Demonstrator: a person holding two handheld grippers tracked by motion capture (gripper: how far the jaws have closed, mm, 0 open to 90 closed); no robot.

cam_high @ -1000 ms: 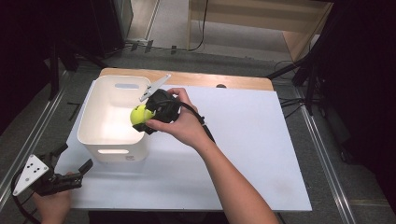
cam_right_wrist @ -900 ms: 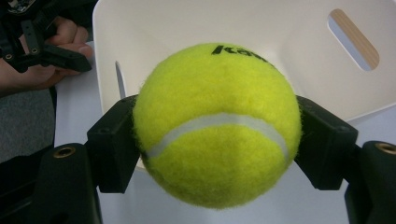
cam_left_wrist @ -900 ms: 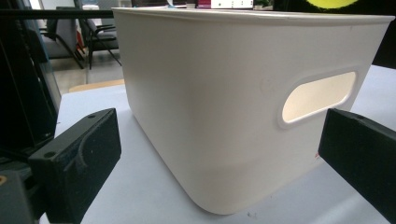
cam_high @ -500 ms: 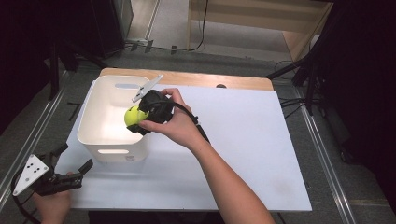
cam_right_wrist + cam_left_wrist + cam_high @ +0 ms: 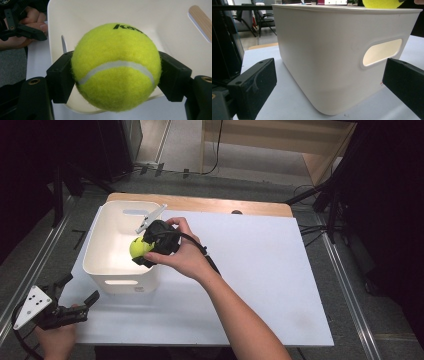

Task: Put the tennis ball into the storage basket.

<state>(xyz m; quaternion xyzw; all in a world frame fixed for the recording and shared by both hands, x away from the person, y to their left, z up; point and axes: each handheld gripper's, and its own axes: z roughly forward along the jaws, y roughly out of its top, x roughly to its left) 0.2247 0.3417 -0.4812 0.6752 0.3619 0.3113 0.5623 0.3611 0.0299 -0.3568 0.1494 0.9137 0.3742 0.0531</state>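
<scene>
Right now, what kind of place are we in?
Probably a lab or workshop set up for recording: a white-topped table on a metal-railed frame, cables on grey carpet, and a white bin with a tennis ball held in the right tongs.

A white-topped table [image 5: 280, 270] with a wooden far edge stands on grey floor [image 5: 350, 285]. Beyond it, cables [image 5: 217, 150] trail past a light wooden cabinet [image 5: 280, 140]; the sides are dark.

Yellow-green tennis ball [image 5: 116, 66] with white seam, white bin [image 5: 107, 265], black tongs [image 5: 117, 80]
</scene>
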